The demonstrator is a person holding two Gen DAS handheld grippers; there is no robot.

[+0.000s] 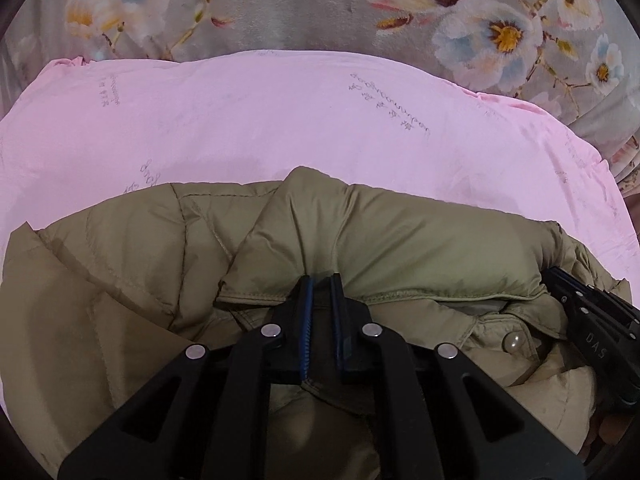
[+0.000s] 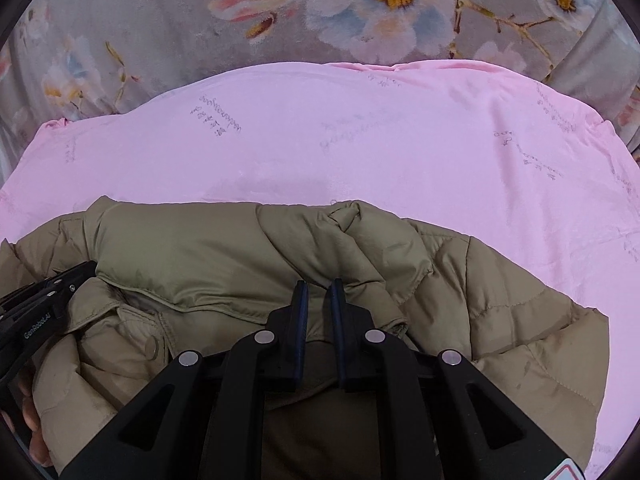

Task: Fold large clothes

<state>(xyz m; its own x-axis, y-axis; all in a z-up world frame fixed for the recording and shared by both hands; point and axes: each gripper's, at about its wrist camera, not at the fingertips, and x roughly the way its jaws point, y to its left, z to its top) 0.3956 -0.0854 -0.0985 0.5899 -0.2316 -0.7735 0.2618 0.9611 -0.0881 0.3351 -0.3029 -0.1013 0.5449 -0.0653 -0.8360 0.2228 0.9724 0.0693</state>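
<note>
Olive puffer jacket (image 1: 400,236) lay bunched on pink sheet (image 1: 240,120), w/ floral blanket (image 1: 500,32) beyond. Left gripper (image 1: 321,284) was nearly closed, pinching a jacket hem edge btwn its fingers. Right gripper (image 2: 319,292) likewise pinched jacket fabric, jaws nearly together.

home bedroom, floral blanket (image 1: 280,4), pink sheet (image 1: 260,120)

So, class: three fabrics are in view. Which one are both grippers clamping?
The olive padded jacket: left gripper and right gripper pinch it. It lies on the pink sheet; the floral blanket lies beyond.
</note>
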